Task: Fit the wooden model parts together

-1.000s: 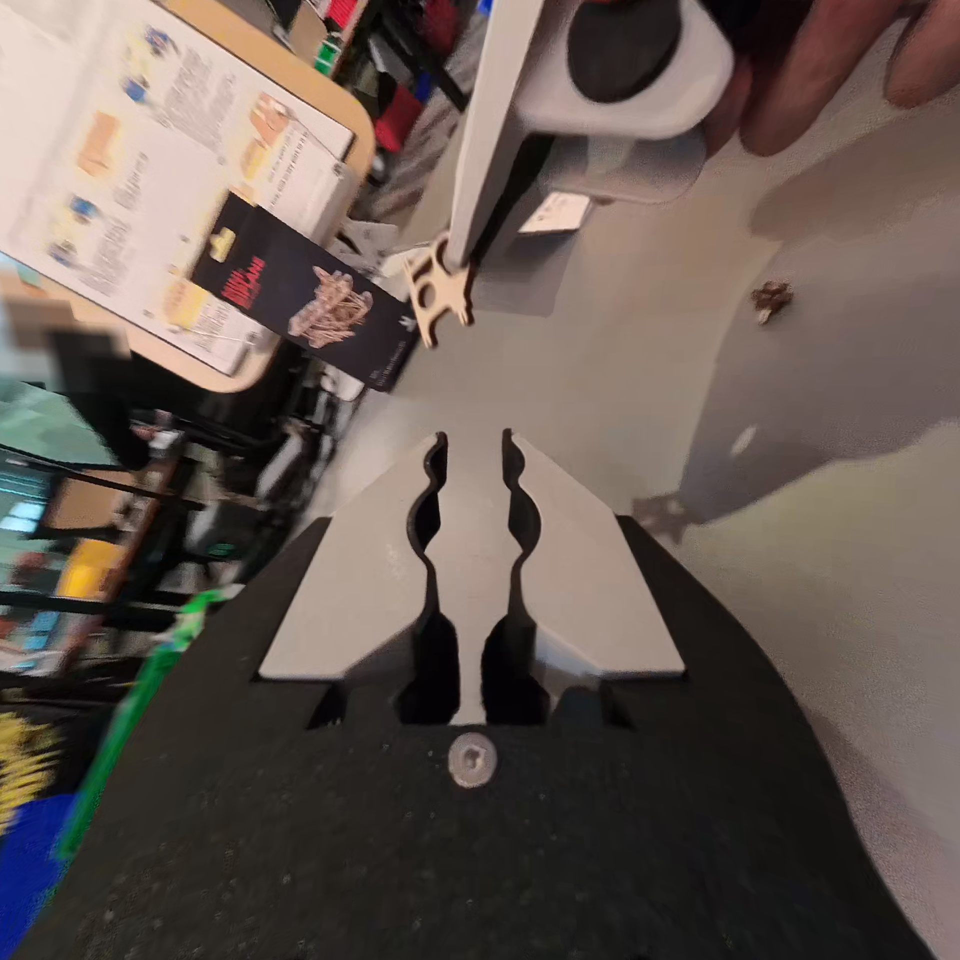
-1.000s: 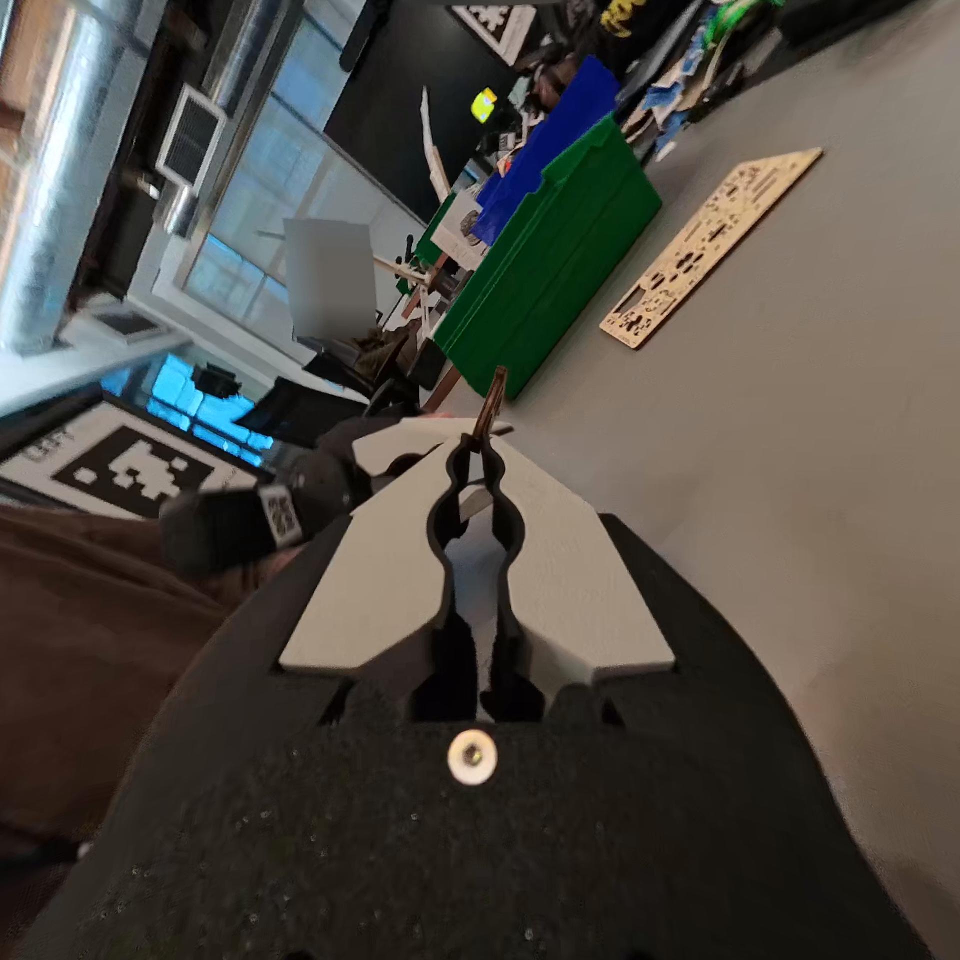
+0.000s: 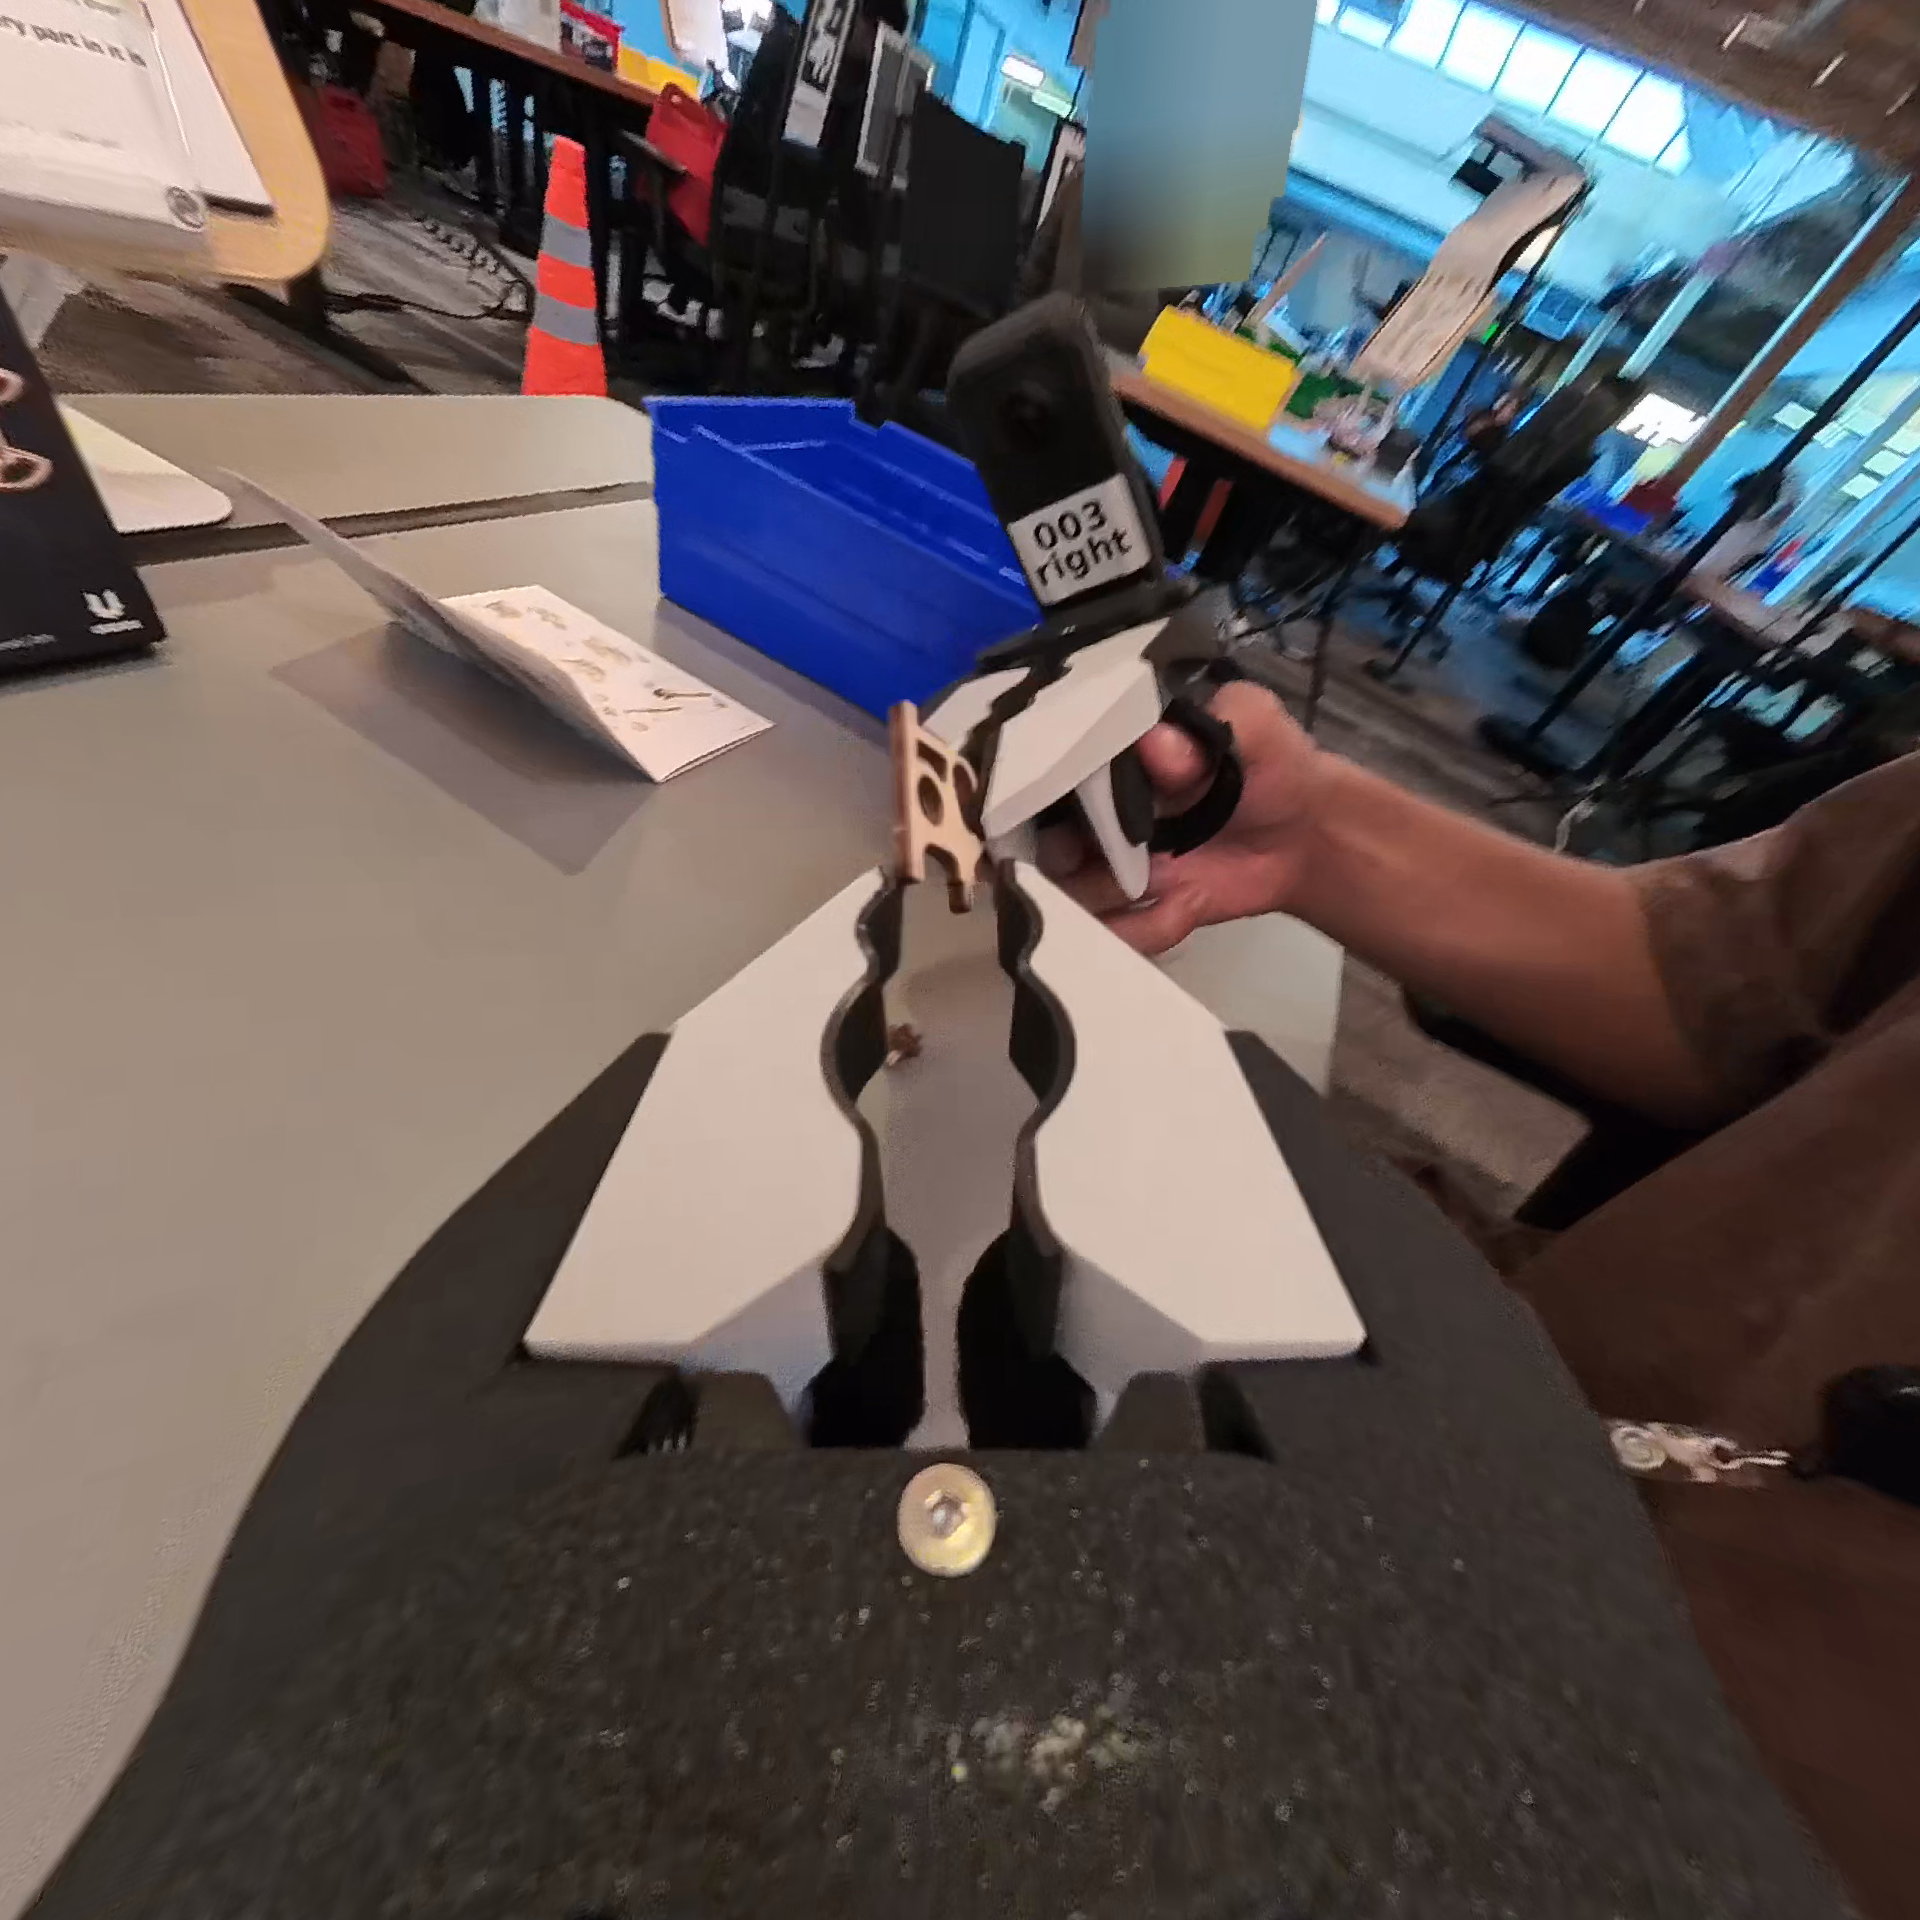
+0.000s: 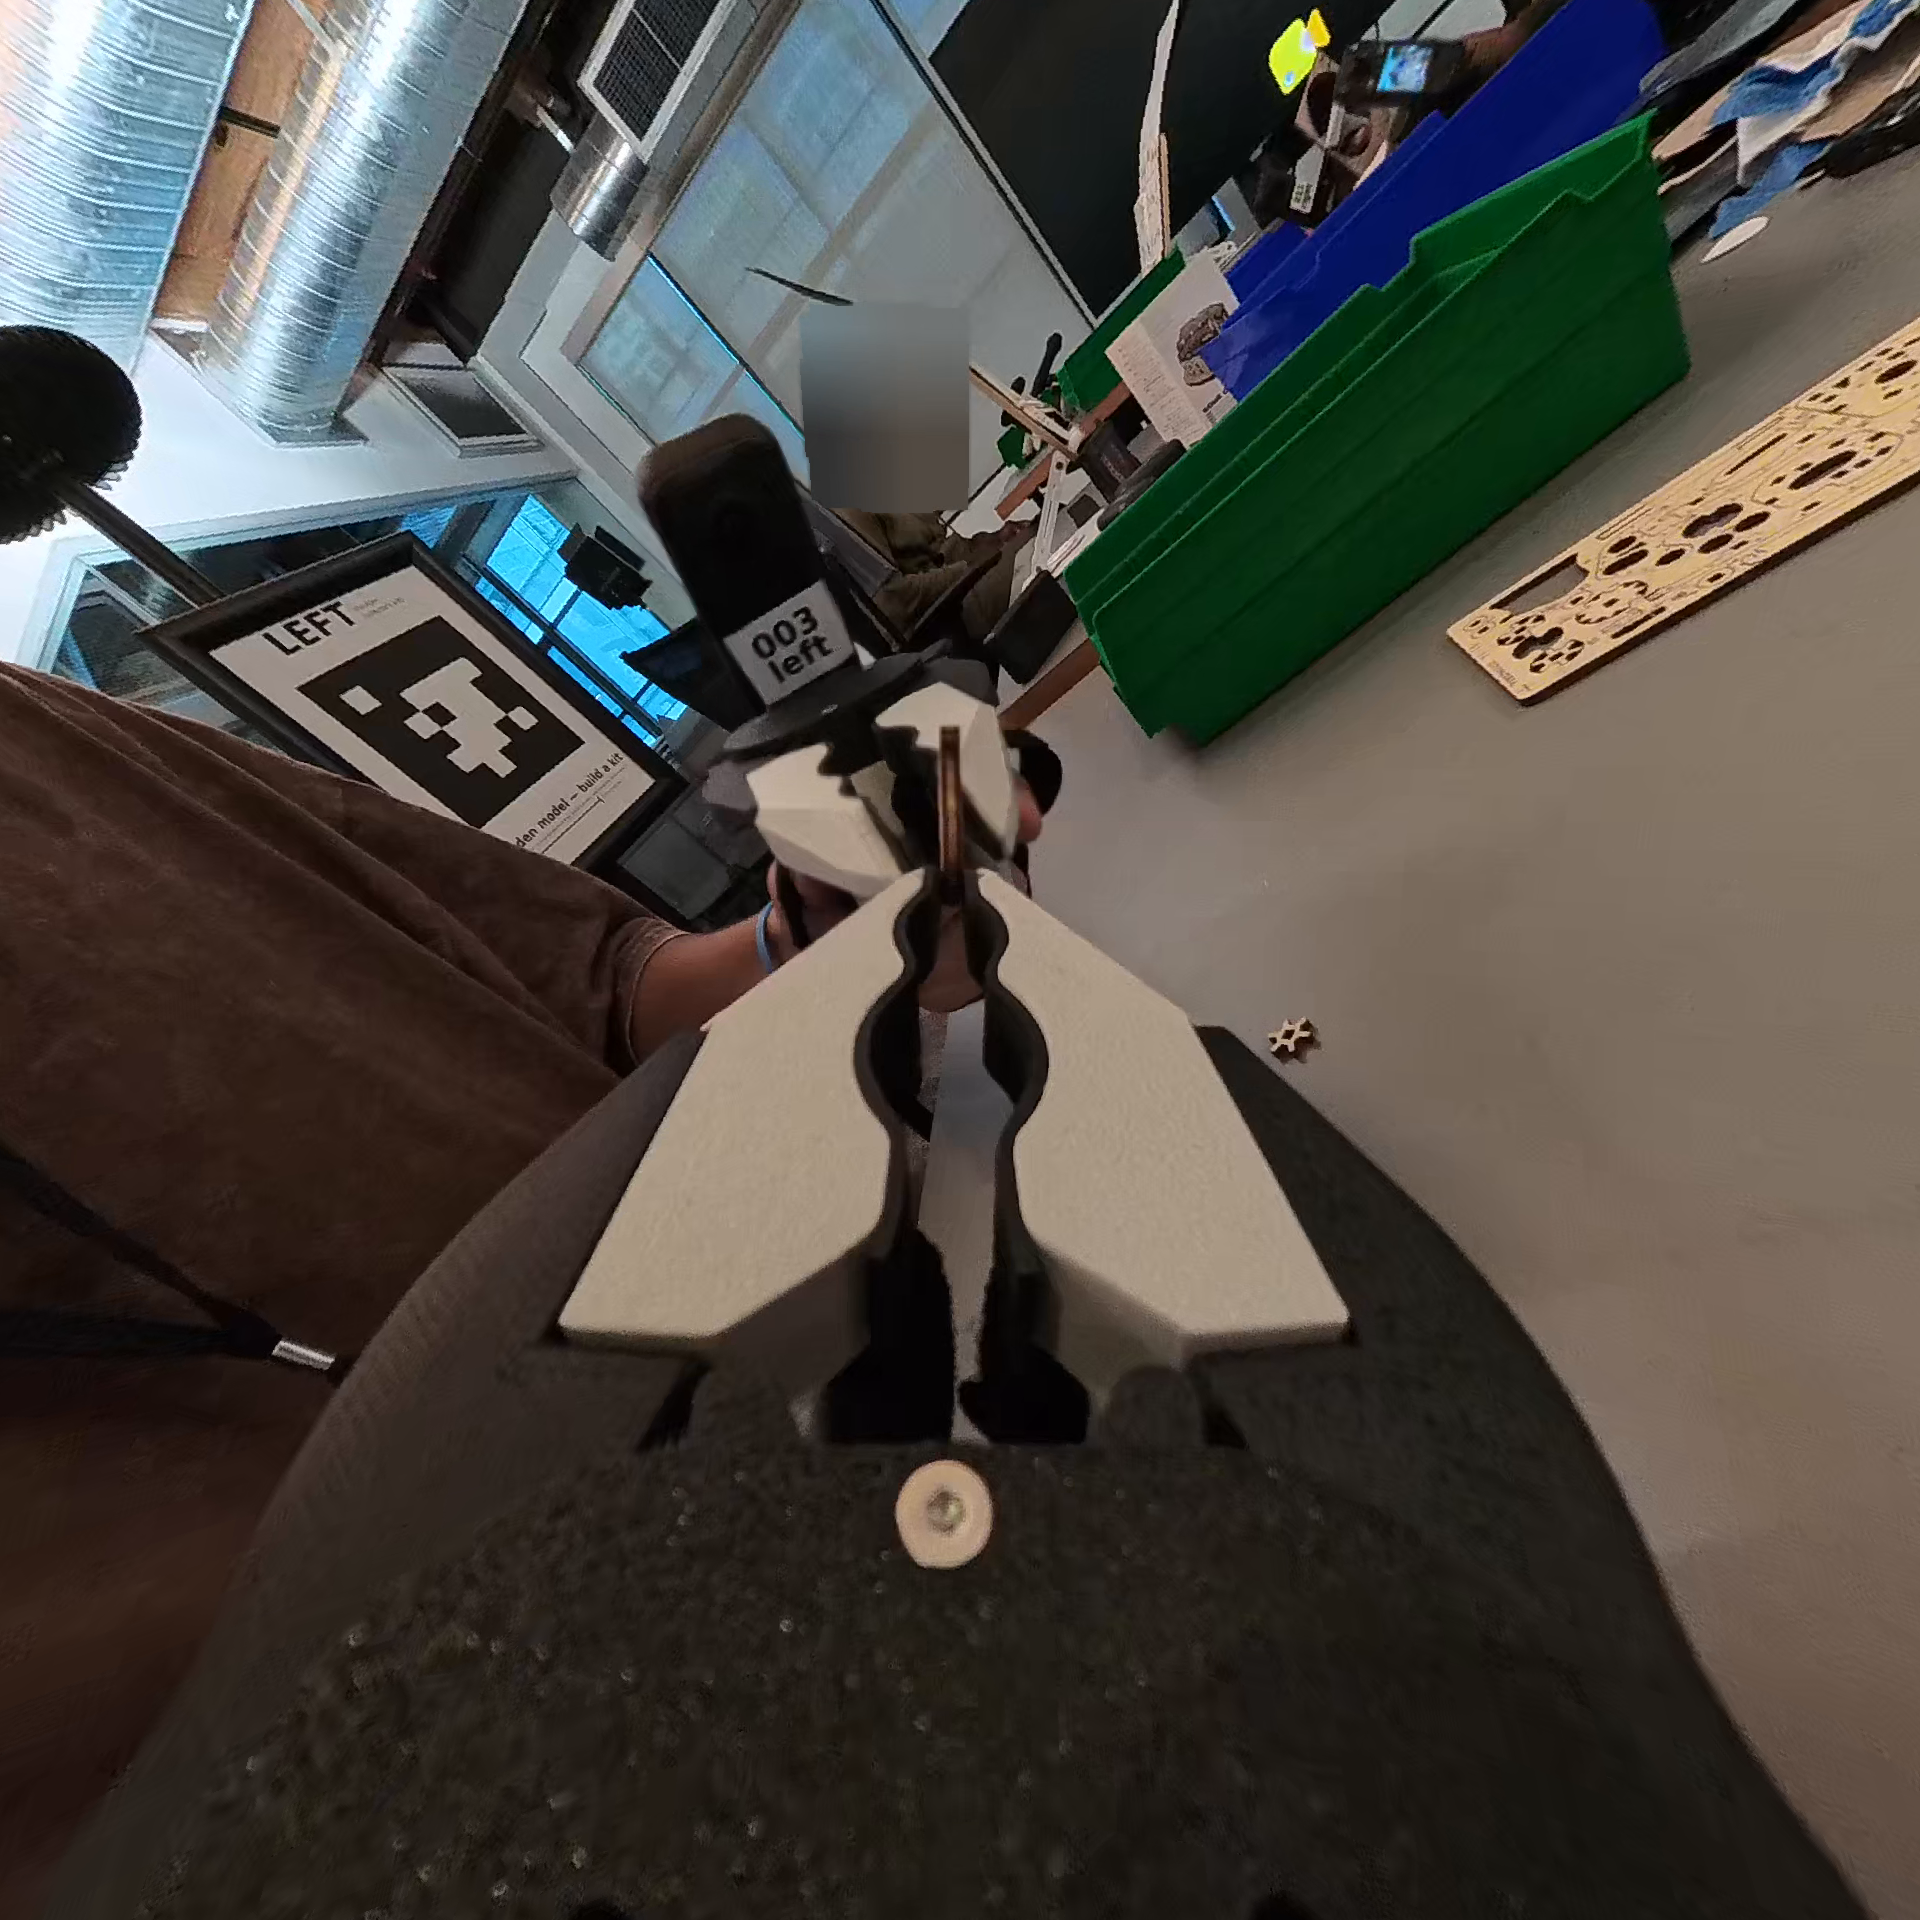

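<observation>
My right gripper (image 4: 948,883) is shut on a flat, pale wooden part with round holes (image 4: 948,800), seen edge-on here. In the left wrist view the same part (image 3: 933,805) shows face-on, sticking out of the right gripper (image 3: 987,795), which a hand holds above the grey table (image 3: 312,935). My left gripper (image 3: 943,899) is open and empty, its fingertips just below the part. It faces the right gripper in the right wrist view (image 4: 920,842). A small toothed wooden piece (image 4: 1291,1036) lies on the table and shows between my left fingers (image 3: 902,1044).
A punched wooden parts sheet (image 4: 1714,540) lies at the far right beside a green bin (image 4: 1382,468). A blue bin (image 3: 831,551), a folded leaflet (image 3: 582,665) and a black box (image 3: 52,540) stand behind. The table edge (image 3: 1330,997) runs near the person's arm. Only a small space, under 4 cm, lies between the two pairs of fingers.
The left gripper has tilted up from looking down at the table to facing the right gripper. The held wooden part is now close to the left fingertips. Both jaws are unchanged.
</observation>
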Action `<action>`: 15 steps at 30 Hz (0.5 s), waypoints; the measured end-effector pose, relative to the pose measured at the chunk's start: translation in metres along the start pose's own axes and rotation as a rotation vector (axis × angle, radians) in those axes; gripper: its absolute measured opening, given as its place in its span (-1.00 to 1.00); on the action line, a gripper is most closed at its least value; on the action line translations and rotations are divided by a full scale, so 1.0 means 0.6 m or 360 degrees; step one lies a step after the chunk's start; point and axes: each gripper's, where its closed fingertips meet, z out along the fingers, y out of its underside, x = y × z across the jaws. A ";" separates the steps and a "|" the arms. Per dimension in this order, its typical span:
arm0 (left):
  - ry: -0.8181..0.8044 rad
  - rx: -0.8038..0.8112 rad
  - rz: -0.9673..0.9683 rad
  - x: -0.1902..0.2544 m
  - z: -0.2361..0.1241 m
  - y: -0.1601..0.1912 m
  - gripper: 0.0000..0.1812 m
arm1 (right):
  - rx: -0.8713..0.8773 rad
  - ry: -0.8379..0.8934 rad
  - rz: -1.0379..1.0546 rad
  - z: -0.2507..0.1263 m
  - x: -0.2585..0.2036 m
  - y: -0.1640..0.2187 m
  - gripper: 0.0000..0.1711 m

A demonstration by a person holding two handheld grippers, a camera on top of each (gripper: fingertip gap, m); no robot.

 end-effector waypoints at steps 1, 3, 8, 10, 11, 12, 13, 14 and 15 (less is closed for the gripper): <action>0.0018 0.0021 -0.0040 0.000 -0.002 -0.004 -0.85 | -0.0009 -0.0011 -0.0002 0.001 -0.002 0.002 -0.96; 0.0048 0.0043 -0.0088 -0.001 -0.004 -0.008 -0.91 | -0.0011 -0.0019 -0.0015 0.004 -0.005 0.003 -0.96; 0.0159 0.0072 -0.0229 0.004 -0.010 -0.014 -0.96 | -0.0014 -0.0033 0.0018 0.010 -0.005 0.007 -0.96; 0.0215 0.0077 -0.0317 0.005 -0.011 -0.015 -0.98 | -0.0020 -0.0033 0.0021 0.013 -0.005 0.009 -0.95; 0.0240 0.0076 -0.0357 0.004 -0.012 -0.014 -0.98 | -0.0020 -0.0034 0.0021 0.013 -0.005 0.009 -0.96; 0.0264 0.0070 -0.0390 0.004 -0.013 -0.014 -0.98 | -0.0027 -0.0031 0.0014 0.014 -0.006 0.010 -0.96; 0.0274 0.0052 -0.0405 0.003 -0.014 -0.012 -0.98 | -0.0036 -0.0014 -0.0008 0.013 -0.005 0.011 -0.95; 0.0265 0.0017 -0.0402 0.001 -0.014 -0.007 -0.98 | -0.0042 0.0008 -0.0045 0.011 -0.003 0.010 -0.89; 0.0242 -0.0030 -0.0382 -0.003 -0.013 0.000 -0.98 | -0.0036 0.0031 -0.0077 0.007 -0.002 0.006 -0.82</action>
